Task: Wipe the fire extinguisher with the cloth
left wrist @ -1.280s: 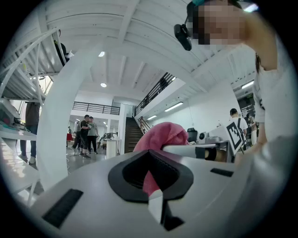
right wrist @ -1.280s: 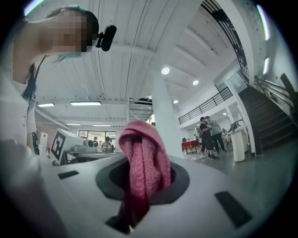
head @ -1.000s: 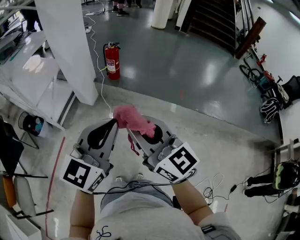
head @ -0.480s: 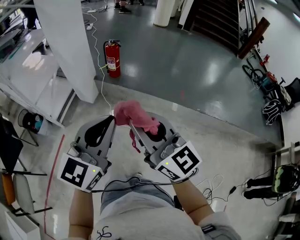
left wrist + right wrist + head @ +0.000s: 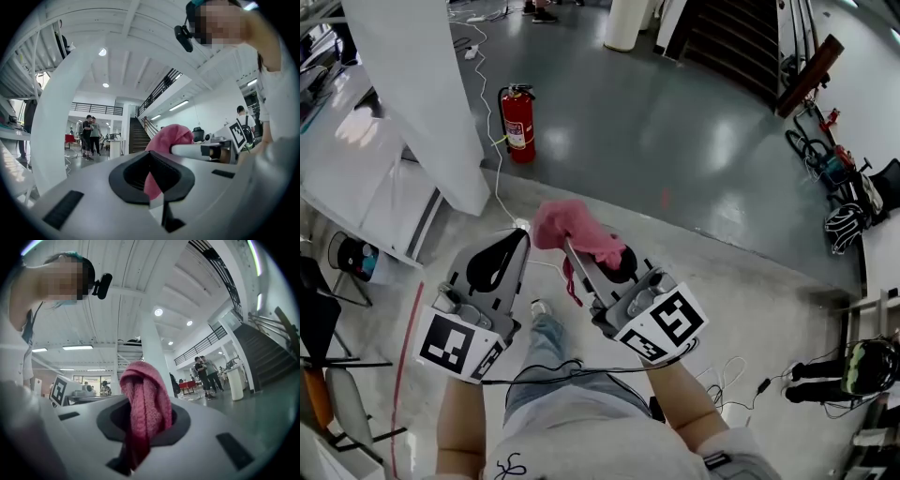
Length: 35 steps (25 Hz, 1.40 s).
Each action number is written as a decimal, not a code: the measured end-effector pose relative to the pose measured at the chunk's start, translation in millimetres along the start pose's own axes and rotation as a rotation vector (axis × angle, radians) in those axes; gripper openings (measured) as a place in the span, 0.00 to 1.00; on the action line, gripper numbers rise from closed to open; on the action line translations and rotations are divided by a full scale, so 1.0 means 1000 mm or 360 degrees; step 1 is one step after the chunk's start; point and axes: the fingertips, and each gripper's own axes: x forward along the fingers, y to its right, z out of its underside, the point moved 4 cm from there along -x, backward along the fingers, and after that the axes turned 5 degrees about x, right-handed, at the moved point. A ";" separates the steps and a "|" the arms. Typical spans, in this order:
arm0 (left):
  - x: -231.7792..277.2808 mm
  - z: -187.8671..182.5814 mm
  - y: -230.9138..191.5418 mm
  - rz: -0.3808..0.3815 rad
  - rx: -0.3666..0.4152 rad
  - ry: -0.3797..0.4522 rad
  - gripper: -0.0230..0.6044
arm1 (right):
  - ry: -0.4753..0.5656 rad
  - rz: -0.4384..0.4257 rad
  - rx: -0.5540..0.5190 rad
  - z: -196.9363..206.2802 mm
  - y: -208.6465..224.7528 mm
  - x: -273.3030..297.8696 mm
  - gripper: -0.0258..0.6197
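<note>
Pink cloth point(image 5: 146, 401) pinched between right gripper point(image 5: 570, 249) jaws | left gripper point(image 5: 523, 238) jaws seemingly together

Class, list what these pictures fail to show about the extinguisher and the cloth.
- Fire extinguisher: head view, too small to read its label or gauge; neither gripper view shows it.
- Cloth: right gripper view, lower end hidden between the shut jaws of the right gripper.

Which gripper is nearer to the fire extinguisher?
Left. The left gripper is almost straight below the extinguisher in the head view; the right gripper, shut on the cloth, is farther to the right. Both are well apart from it.
</note>
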 end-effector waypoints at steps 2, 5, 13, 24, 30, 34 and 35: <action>0.019 0.004 -0.021 0.0008 -0.0004 0.0007 0.05 | -0.0006 0.0007 -0.0003 0.000 0.018 0.021 0.14; 0.049 0.006 -0.060 0.0025 -0.0008 0.0016 0.05 | -0.0020 0.0021 -0.0006 -0.004 0.046 0.060 0.14; 0.114 0.007 -0.165 0.0092 0.0049 0.0031 0.05 | 0.0000 0.0054 -0.0041 -0.013 0.103 0.168 0.14; 0.171 0.018 -0.226 0.0074 0.0052 0.0029 0.05 | -0.0040 0.0035 -0.0054 -0.013 0.161 0.234 0.14; 0.215 0.023 -0.249 -0.0036 0.0059 0.0017 0.05 | -0.0075 -0.0084 -0.0055 -0.017 0.210 0.267 0.14; 0.249 0.030 -0.272 -0.0127 0.0050 0.0023 0.05 | -0.0113 -0.0170 -0.0069 -0.019 0.249 0.297 0.14; 0.257 0.032 -0.278 -0.0147 0.0049 0.0025 0.05 | -0.0123 -0.0188 -0.0074 -0.018 0.258 0.305 0.14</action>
